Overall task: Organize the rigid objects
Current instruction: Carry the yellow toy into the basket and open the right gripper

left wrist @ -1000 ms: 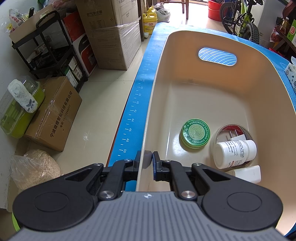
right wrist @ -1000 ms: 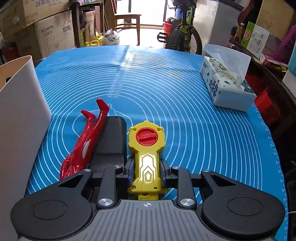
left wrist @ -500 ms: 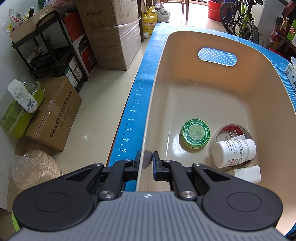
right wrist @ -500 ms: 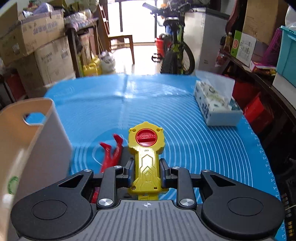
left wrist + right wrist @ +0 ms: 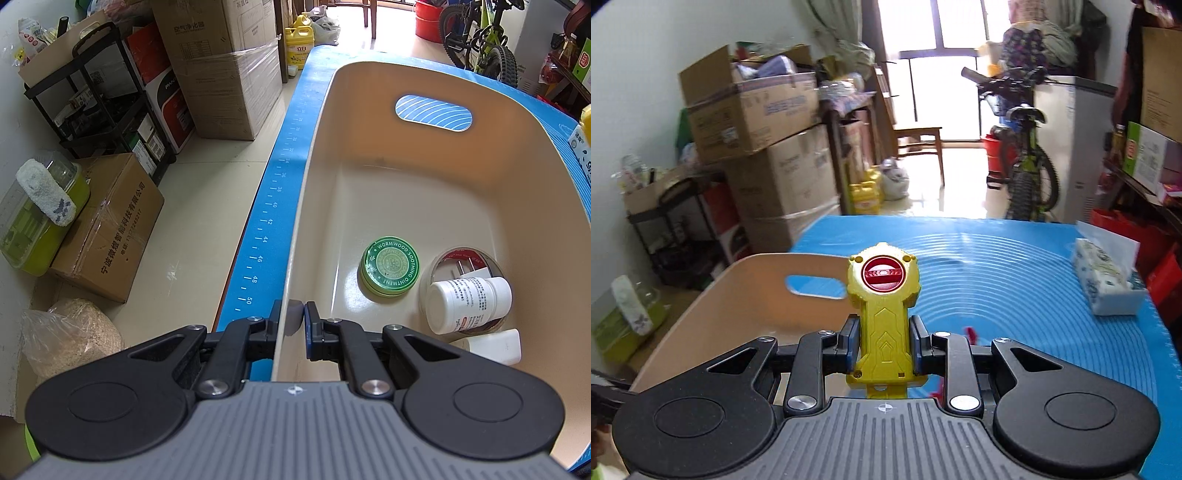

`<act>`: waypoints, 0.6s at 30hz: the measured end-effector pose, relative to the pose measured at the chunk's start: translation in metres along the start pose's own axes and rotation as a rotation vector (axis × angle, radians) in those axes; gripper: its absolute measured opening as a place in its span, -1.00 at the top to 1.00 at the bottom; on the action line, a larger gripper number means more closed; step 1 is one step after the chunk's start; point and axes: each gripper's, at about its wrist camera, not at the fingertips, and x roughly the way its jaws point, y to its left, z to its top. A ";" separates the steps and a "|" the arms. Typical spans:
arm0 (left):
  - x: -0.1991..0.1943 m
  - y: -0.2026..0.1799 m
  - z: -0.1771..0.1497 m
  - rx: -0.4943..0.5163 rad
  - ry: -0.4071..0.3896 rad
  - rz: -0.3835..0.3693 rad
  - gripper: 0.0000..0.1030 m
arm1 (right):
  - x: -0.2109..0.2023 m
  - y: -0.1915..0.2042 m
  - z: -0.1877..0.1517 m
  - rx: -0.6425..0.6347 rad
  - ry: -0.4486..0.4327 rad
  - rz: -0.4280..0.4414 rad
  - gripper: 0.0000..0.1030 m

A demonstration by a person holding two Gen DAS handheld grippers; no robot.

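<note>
Beige plastic bin (image 5: 461,192) is the landmark on the blue ringed mat (image 5: 1015,280), its oval handle cut-out in the far wall. The left gripper (image 5: 293,319) is clamped on the bin's near-left rim, one finger outside the wall and one inside, pads nearly together. Inside the bin, toward its near-right corner, lie a green round tin of wormwood ointment (image 5: 390,264), a white pill bottle (image 5: 469,303) on its side across a clear round case (image 5: 464,263), and a white plug-shaped block (image 5: 496,346) closest to the near wall. The right gripper (image 5: 883,349) is closed on the handle of a yellow toy launcher with a red dial (image 5: 884,306), held in the air over the bin's right wall. Right of the bin, a tissue pack (image 5: 1106,284) sits near the mat's edge. A red toy figure (image 5: 971,332) peeks out just right of the bin, mostly hidden behind the gripper.
</note>
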 end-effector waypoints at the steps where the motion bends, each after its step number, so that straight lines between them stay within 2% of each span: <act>1: 0.000 0.000 0.000 0.000 0.000 0.000 0.76 | 0.000 0.007 -0.001 -0.010 0.002 0.018 0.29; 11: 0.000 0.001 0.001 0.001 0.001 0.001 0.76 | 0.014 0.066 -0.018 -0.116 0.096 0.157 0.29; 18: 0.000 0.000 0.001 0.004 0.000 0.004 0.77 | 0.034 0.102 -0.036 -0.246 0.211 0.179 0.29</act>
